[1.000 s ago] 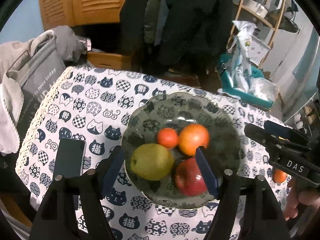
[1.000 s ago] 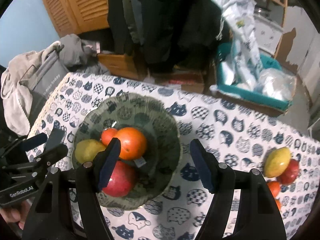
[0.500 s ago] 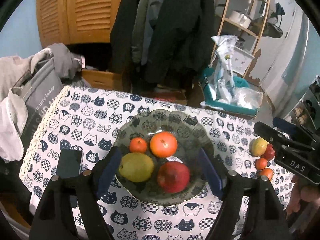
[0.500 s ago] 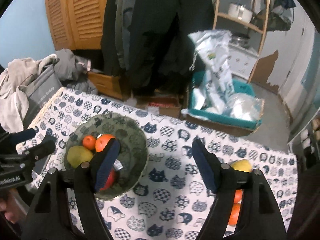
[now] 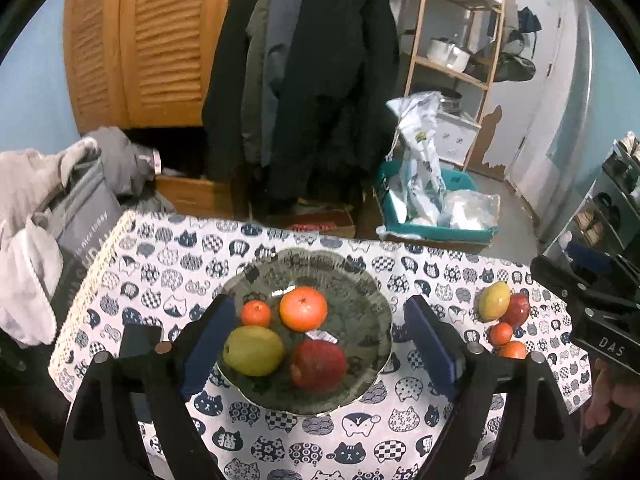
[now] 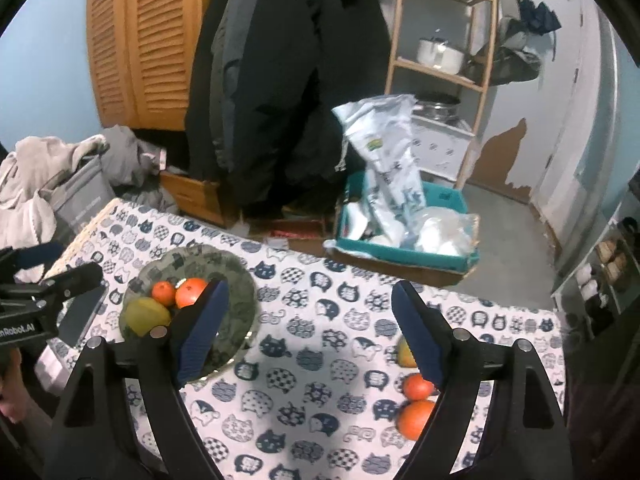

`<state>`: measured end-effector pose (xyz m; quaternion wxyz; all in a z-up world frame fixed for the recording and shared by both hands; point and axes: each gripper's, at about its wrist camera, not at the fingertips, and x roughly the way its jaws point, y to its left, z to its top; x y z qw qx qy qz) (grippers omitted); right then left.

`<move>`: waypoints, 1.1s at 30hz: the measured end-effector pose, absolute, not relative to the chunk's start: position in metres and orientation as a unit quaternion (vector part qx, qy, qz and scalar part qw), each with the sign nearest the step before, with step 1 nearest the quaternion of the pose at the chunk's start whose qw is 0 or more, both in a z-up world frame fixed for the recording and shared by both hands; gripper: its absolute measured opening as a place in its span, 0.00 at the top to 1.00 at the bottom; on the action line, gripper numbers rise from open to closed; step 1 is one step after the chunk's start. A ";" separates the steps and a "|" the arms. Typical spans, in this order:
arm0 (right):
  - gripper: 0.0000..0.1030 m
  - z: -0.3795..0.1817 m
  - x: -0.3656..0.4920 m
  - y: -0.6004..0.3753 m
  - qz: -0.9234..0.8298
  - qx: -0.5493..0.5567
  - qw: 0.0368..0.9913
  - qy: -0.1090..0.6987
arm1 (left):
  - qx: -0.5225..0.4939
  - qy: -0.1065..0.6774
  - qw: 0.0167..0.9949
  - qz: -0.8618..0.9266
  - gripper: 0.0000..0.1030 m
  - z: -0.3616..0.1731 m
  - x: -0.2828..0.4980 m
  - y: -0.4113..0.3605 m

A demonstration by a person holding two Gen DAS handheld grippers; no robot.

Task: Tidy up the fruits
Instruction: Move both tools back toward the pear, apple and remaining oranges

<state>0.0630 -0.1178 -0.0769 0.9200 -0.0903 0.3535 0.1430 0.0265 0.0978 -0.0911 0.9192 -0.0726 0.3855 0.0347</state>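
Both tools, left tool (image 5: 316, 344) and right tool (image 6: 308, 328), are raised from the glass bowl (image 5: 372, 300), opening empty; 4 fruits (image 5: 502, 320) are left beside it.

A white tablecloth (image 5: 280, 440) printed with navy cat faces carries a dark green patterned bowl (image 5: 360, 280) holding an orange (image 5: 303, 308), a yellow-green pear (image 5: 253, 350) and a red apple (image 5: 318, 365).
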 end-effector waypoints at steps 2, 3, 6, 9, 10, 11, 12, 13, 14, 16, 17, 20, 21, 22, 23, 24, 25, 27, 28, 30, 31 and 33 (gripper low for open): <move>0.17 -0.073 0.058 -0.126 0.139 -0.088 0.923 0.347 | -0.065 0.378 0.923 0.033 0.15 -0.086 0.024 0.092; 0.17 -0.070 0.056 -0.129 0.137 -0.087 0.925 0.344 | -0.062 0.374 0.925 0.031 0.15 -0.083 0.023 0.090; 0.16 -0.066 0.049 -0.140 0.132 -0.084 0.928 0.338 | -0.057 0.366 0.928 0.024 0.13 -0.077 0.021 0.081; 0.16 -0.061 0.043 -0.153 0.127 -0.081 0.931 0.333 | -0.053 0.360 0.931 0.014 0.13 -0.072 0.019 0.072; 0.16 -0.060 0.041 -0.159 0.124 -0.079 0.932 0.331 | -0.051 0.359 0.932 0.011 0.13 -0.071 0.019 0.068; 0.16 -0.058 0.039 -0.164 0.121 -0.077 0.933 0.330 | -0.048 0.356 0.933 0.009 0.12 -0.070 0.019 0.065; 0.16 -0.057 0.037 -0.167 0.119 -0.075 0.934 0.329 | -0.046 0.355 0.934 0.006 0.10 -0.068 0.019 0.061; 0.16 -0.056 0.036 -0.172 0.116 -0.073 0.935 0.327 | -0.044 0.353 0.935 0.003 0.09 -0.068 0.018 0.058; 0.16 -0.055 0.034 -0.177 0.113 -0.071 0.936 0.326 | -0.043 0.351 0.936 0.001 0.07 -0.067 0.018 0.055; 0.16 -0.053 0.031 -0.185 0.107 -0.067 0.938 0.324 | -0.038 0.346 0.938 -0.004 0.07 -0.064 0.018 0.047; 0.16 -0.053 0.030 -0.190 0.103 -0.067 0.938 0.323 | -0.035 0.344 0.938 -0.007 0.07 -0.062 0.018 0.043; 0.16 -0.053 0.027 -0.203 0.093 -0.063 0.939 0.324 | -0.032 0.342 0.939 -0.014 0.04 -0.060 0.019 0.034; 0.16 -0.053 0.026 -0.207 0.090 -0.061 0.940 0.324 | -0.030 0.341 0.940 -0.016 0.03 -0.059 0.020 0.030; 0.16 -0.053 0.026 -0.212 0.088 -0.060 0.940 0.324 | -0.029 0.339 0.940 -0.018 0.02 -0.058 0.020 0.027; 0.16 -0.053 0.026 -0.216 0.084 -0.059 0.941 0.324 | -0.026 0.338 0.940 -0.021 0.02 -0.057 0.020 0.022; 0.16 -0.053 0.025 -0.221 0.080 -0.057 0.941 0.324 | -0.023 0.337 0.941 -0.025 0.02 -0.057 0.020 0.019; 0.16 -0.054 0.024 -0.226 0.075 -0.055 0.941 0.325 | -0.020 0.336 0.941 -0.028 0.02 -0.056 0.020 0.014; 0.16 -0.054 0.023 -0.235 0.068 -0.050 0.942 0.326 | -0.012 0.336 0.941 -0.033 0.02 -0.055 0.021 0.006; 0.16 -0.054 0.023 -0.241 0.064 -0.047 0.942 0.326 | -0.010 0.335 0.941 -0.036 0.02 -0.054 0.021 0.002; 0.16 -0.055 0.021 -0.249 0.056 -0.044 0.942 0.328 | -0.005 0.335 0.941 -0.043 0.02 -0.054 0.022 -0.006; 0.16 -0.056 0.020 -0.253 0.053 -0.042 0.942 0.328 | -0.004 0.335 0.941 -0.046 0.02 -0.055 0.023 -0.010; 0.16 -0.056 0.019 -0.260 0.047 -0.038 0.942 0.330 | 0.000 0.337 0.940 -0.053 0.02 -0.056 0.024 -0.018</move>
